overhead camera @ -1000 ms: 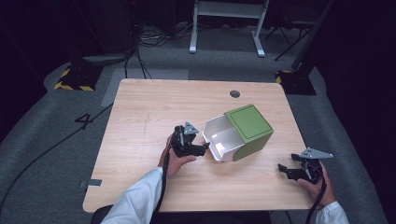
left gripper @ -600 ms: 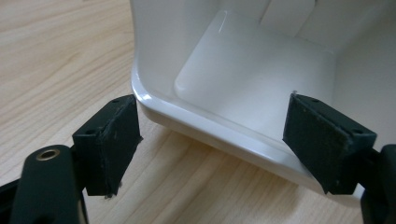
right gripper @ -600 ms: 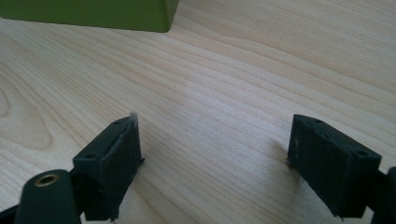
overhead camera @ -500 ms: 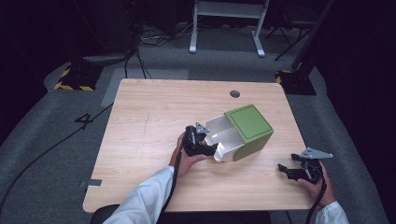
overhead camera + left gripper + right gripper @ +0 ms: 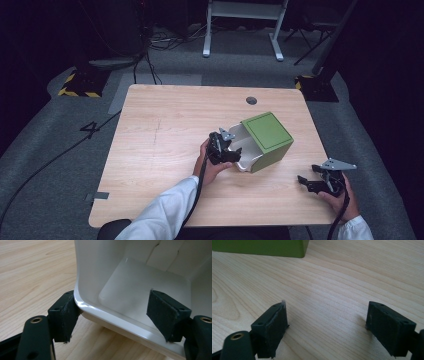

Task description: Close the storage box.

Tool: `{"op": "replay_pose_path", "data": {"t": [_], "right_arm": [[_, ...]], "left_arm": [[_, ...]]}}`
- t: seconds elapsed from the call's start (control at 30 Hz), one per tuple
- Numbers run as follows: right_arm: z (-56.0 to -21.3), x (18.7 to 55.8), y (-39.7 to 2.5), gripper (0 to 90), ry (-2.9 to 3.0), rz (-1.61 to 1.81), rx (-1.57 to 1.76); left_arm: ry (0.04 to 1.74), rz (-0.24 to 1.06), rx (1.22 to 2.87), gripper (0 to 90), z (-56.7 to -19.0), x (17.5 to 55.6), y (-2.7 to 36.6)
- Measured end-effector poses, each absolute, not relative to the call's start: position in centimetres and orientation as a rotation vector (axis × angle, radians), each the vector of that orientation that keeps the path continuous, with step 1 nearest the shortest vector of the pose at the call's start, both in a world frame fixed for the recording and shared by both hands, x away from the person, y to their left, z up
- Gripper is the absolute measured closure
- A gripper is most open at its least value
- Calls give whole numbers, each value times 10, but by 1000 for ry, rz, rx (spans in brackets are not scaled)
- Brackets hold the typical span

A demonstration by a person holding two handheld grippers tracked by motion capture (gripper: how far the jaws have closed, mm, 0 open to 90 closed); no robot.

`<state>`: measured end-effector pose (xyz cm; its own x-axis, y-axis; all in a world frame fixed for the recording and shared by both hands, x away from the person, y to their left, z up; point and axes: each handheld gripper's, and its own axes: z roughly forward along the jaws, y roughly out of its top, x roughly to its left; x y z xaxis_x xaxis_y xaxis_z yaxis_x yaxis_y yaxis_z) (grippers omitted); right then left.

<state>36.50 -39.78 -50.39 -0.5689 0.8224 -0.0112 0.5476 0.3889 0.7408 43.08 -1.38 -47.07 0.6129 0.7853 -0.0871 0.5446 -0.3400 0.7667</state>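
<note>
A green box (image 5: pixel 267 137) lies on its side on the wooden table (image 5: pixel 165 115), and a white inner bin (image 5: pixel 242 145) sticks out of its left end, open toward my left hand. My left gripper (image 5: pixel 223 146) is open at that bin's mouth. In the left gripper view the left gripper (image 5: pixel 112 305) straddles the white bin's rim (image 5: pixel 105 311): one pad (image 5: pixel 63 315) is outside against the wall, the other inside the empty bin. My right gripper (image 5: pixel 316 182) rests open near the table's front right edge, apart from the box. The right gripper (image 5: pixel 329 315) has only bare wood between its pads.
A round cable hole (image 5: pixel 251 100) sits near the table's far edge. The green box's corner (image 5: pixel 262 247) shows at the top left of the right gripper view. Grey floor, cables and a metal stand (image 5: pixel 242 30) lie beyond the table.
My left gripper has moved right, from beside the white bin to its mouth, with one jaw now inside the rim. The right gripper has stayed put.
</note>
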Motion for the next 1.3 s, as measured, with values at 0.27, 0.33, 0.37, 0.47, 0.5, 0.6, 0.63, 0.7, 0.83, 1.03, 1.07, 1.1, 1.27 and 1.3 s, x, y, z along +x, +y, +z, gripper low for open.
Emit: {"op": "replay_pose_path", "data": {"t": [0.27,0.33,0.37,0.47,0.5,0.6,0.63,0.7,0.83,1.03,1.07,1.1,1.27,1.3], "right_arm": [[-504,365,-398,173,2275,1000,1186],[-504,365,-398,173,2275,1001,1186],[-504,365,-398,173,2275,1001,1186],[-504,365,-398,173,2275,1001,1186],[-504,365,-398,173,2275,1001,1186],[-504,365,-398,173,2275,1001,1186],[-504,365,-398,173,2275,1000,1186],[-504,365,-398,173,2275,1001,1186],[-504,365,-398,173,2275,1001,1186],[-504,365,-398,173,2274,1001,1187],[-504,365,-398,173,2275,1000,1187],[-504,365,-398,173,2274,1001,1187],[-504,365,-398,173,2274,1000,1187],[-504,365,-398,173,2274,1000,1187]], "left_arm": [[1037,384,2042,264,-471,436,-22],[1055,396,2026,265,-471,440,-26],[1065,402,2024,273,-471,440,-28],[1075,430,2049,339,-469,438,-32],[1072,419,2060,339,-468,436,-31],[1074,369,2053,333,-466,429,-25],[1079,362,2053,333,-465,427,-23],[1074,361,2052,330,-463,422,-21],[1076,352,2024,320,-461,414,-18],[1117,425,2019,267,-466,413,-31],[1128,447,2020,259,-466,413,-35],[1141,460,2018,259,-466,414,-38],[1166,481,2000,282,-467,420,-47],[1170,482,1997,284,-468,421,-49]]}}
